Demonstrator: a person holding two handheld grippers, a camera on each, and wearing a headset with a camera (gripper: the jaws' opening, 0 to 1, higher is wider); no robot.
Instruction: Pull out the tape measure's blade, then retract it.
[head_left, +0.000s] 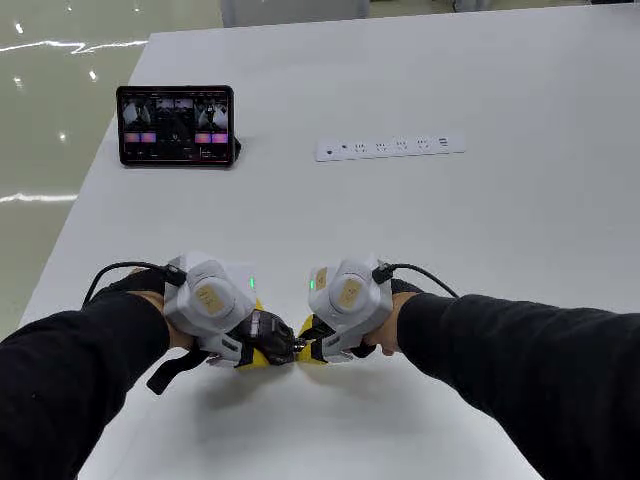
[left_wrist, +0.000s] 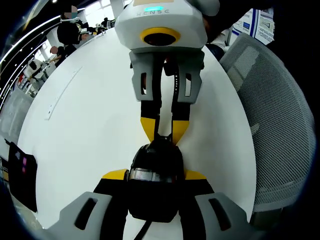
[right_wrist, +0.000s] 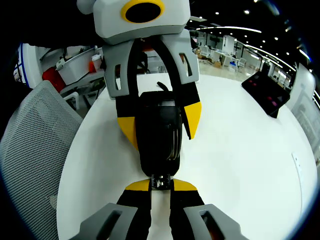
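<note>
Grips the black tape measure (left_wrist: 154, 190) in the left claw (left_wrist: 155, 175), yellow tips pressed to both sides of the case, so clamped firmly on it. Meets the right claw (right_wrist: 161, 186) head-on, straight ahead of the left one and almost touching it. Pinches the small metal hook (right_wrist: 161, 181) at the blade's end between the right claw's jaws, which are drawn together on it. Shows the hook right at the mouth of the case, with the case just beyond the right claw's tips and upright between the left claw's jaws.

Holds both claws close in front of the body, over the near part of the white tabletop (head_left: 480, 230), with black sleeves (head_left: 520, 370) reaching in from either side. Cannot tell whether the tape measure rests on the tabletop or hangs just above it.

Well beyond the left claw, toward the far left: a dark tablet (head_left: 176, 124) with its screen lit. Well beyond the right claw, lying flat and apart from the tablet: a white power strip (head_left: 390, 147). Off to the side of the left claw in the left gripper view, past the tabletop's edge: a grey mesh chair (left_wrist: 280, 125).
</note>
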